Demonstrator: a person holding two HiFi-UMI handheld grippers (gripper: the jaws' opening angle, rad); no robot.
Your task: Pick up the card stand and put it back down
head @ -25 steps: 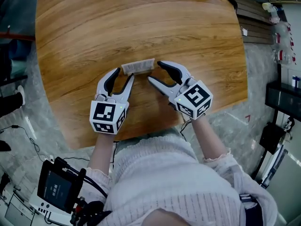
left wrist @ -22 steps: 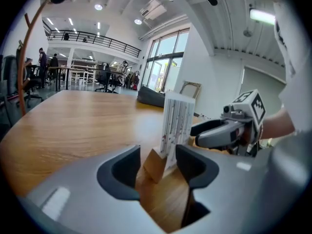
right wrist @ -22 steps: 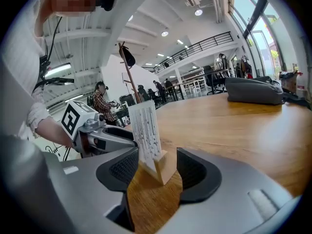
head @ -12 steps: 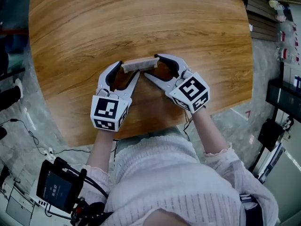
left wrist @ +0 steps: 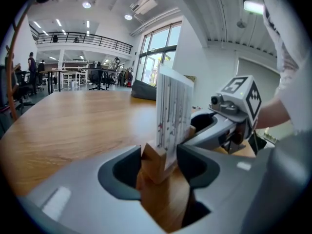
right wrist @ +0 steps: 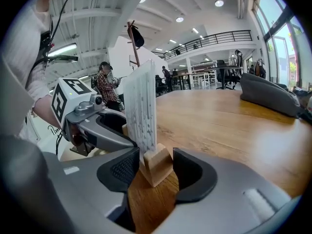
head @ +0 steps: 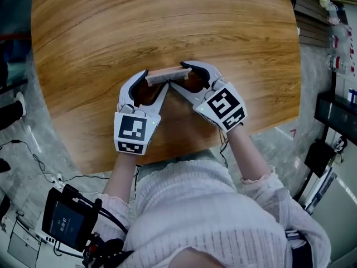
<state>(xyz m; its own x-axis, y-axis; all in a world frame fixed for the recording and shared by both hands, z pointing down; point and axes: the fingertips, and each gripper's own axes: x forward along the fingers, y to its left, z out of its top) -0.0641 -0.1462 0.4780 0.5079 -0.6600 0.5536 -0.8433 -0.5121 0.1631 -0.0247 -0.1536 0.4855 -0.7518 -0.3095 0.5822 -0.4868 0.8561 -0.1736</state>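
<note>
I'm centring the card stand (head: 167, 73) between unclamped jaws, left gripper (left wrist: 158, 156) just opening, right gripper (right wrist: 156, 162) just closing, before squeezing its base evenly

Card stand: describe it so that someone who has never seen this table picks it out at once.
Start from the round-edged wooden table; on its side nearest the person stands the card stand. It is a small pale wooden block with a white printed card upright in it, unlike the dark grey bag lying far behind.
</note>
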